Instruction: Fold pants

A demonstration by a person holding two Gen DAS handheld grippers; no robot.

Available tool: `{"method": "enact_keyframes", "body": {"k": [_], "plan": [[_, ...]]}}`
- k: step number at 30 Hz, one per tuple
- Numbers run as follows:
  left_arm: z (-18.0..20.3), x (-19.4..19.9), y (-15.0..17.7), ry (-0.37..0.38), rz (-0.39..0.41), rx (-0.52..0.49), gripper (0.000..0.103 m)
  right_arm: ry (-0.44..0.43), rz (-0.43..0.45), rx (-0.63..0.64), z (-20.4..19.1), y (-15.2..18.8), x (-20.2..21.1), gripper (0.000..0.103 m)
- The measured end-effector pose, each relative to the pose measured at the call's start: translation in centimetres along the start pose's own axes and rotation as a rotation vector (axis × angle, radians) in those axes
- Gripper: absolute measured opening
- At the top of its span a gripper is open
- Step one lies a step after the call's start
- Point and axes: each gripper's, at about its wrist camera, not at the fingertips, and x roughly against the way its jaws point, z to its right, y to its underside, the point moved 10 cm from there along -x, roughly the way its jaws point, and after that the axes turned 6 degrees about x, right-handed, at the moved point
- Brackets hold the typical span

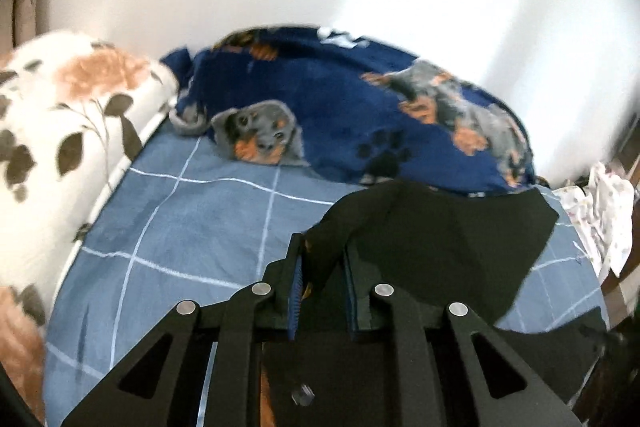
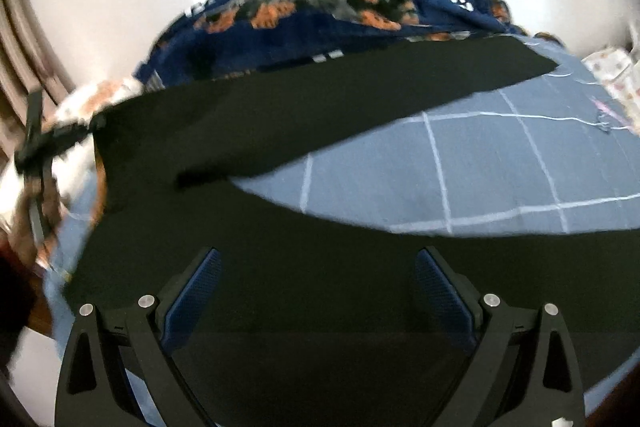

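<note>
Black pants [image 2: 304, 131] lie on a blue checked bed sheet [image 2: 480, 163]. In the left wrist view my left gripper [image 1: 322, 267] is shut on a raised edge of the pants [image 1: 448, 247], which drape to the right. In the right wrist view my right gripper [image 2: 318, 287] is open above the near part of the pants, its blue pads [image 2: 200, 291] wide apart with nothing between them. One leg stretches to the far right, the other runs under my right gripper. My left gripper shows blurred at the left edge [image 2: 40, 143].
A navy dog-print blanket [image 1: 360, 107] is heaped at the back of the bed against a white wall. A floral pillow [image 1: 60, 131] lies at the left. A white patterned cloth [image 1: 604, 211] hangs at the right bed edge.
</note>
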Motion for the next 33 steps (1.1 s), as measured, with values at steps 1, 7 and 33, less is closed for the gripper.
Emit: {"method": "enact_keyframes", "body": {"k": [1,7,33], "plan": [[0.6,1.1,0.5,0.008,0.008,-0.006,0.015,-0.053,0.005,-0.048,0.1,-1.0,-0.3,0.097],[3.0,6.0,4.1,0.012,0.059,-0.028,0.015,-0.316,-0.007,-0.315,0.6,-7.0,-3.3,0.097],[-2.1,8.8,12.6,-0.037,-0.062,0.266,0.015,-0.379,-0.108,-0.489,3.3,-11.9,-12.3,0.005]]}}
